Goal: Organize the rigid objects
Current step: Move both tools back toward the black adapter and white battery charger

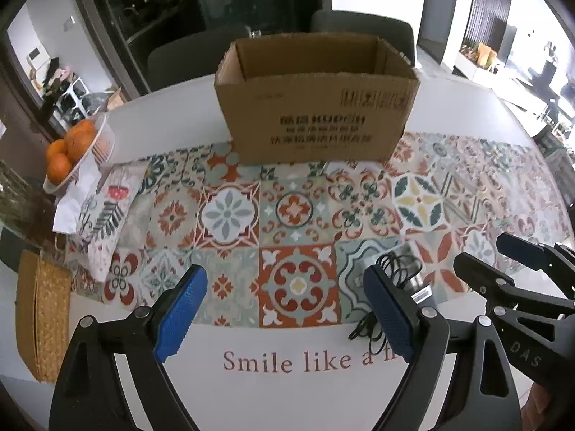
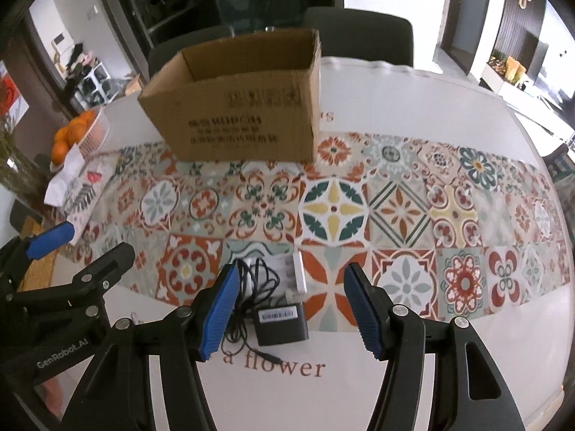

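Two spread fingers of the left gripper (image 1: 284, 310) frame bare worktop (image 1: 287, 388), the charger (image 1: 422, 292) just right. From the right wrist, the right gripper (image 2: 291, 316) stands spread, empty, above charger and cable (image 2: 251, 287); lower squarely, gather the cable, then carry to the box (image 2: 233, 122).

The table (image 1: 359, 388) bears red lettering in front of the box (image 1: 316, 107): "Smile like a f…" in the left view, "a flower" in the right. The box's near face shows blurred black print, only "KUPCH" roughly legible. The left gripper (image 2: 61, 248) reads "GenRobot.AI"; the right gripper (image 1: 496, 255) reads "DAS".
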Demonstrator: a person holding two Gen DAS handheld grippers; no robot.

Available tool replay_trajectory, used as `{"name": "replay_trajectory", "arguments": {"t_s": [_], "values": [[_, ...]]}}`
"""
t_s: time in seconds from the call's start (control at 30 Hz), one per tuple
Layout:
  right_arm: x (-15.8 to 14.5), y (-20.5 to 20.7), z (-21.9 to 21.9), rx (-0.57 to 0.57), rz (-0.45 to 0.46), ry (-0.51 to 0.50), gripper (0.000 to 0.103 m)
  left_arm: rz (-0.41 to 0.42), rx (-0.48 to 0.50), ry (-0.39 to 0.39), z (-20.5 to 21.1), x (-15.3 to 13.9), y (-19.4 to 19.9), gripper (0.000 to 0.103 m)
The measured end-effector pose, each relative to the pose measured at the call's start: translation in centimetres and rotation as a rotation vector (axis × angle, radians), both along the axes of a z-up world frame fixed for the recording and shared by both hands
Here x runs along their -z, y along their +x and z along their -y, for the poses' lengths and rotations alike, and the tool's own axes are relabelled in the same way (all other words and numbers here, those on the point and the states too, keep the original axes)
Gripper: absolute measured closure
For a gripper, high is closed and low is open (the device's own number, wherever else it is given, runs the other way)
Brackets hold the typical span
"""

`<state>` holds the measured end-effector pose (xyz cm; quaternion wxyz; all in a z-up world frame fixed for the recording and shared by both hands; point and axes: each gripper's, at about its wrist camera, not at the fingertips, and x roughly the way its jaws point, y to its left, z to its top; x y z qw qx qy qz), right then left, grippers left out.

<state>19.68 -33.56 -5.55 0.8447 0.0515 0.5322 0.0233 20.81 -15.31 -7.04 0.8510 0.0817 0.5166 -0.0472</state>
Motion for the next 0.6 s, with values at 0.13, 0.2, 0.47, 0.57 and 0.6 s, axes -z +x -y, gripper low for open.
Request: {"name": "replay_trajectory", "arguments": {"t_s": [0.13, 0.2, 0.47, 0.57, 0.6], "values": [[1.6, -0.3, -0.2, -0.030, -0.039, 0.006, 0.042, -0.023, -0.020, 0.011, -0.2, 1.3, -0.5, 0.014], [2.4, -0.4, -0.3, -0.041, -0.060, 0.014, 0.042, -0.038, -0.035, 0.013, -0.3, 1.9, -0.8, 0.014], [5.3, -1.1, -0.8, -0.111, -0.143, 0.029, 0.042, -0.101, -0.066, 0.021, -0.6, 4.5, -2.0, 0.014], [6.3, -1.1, -1.2, -0.141, -0.170, 0.040, 0.042, -0.121, -0.076, 0.030, -0.7, 5.5, -2.3, 0.014], [6.6, -1.2, -1.3, -0.150, -0.178, 0.044, 0.042, -0.131, -0.080, 0.029, -0.8, 5.8, -2.4, 0.014]]}}
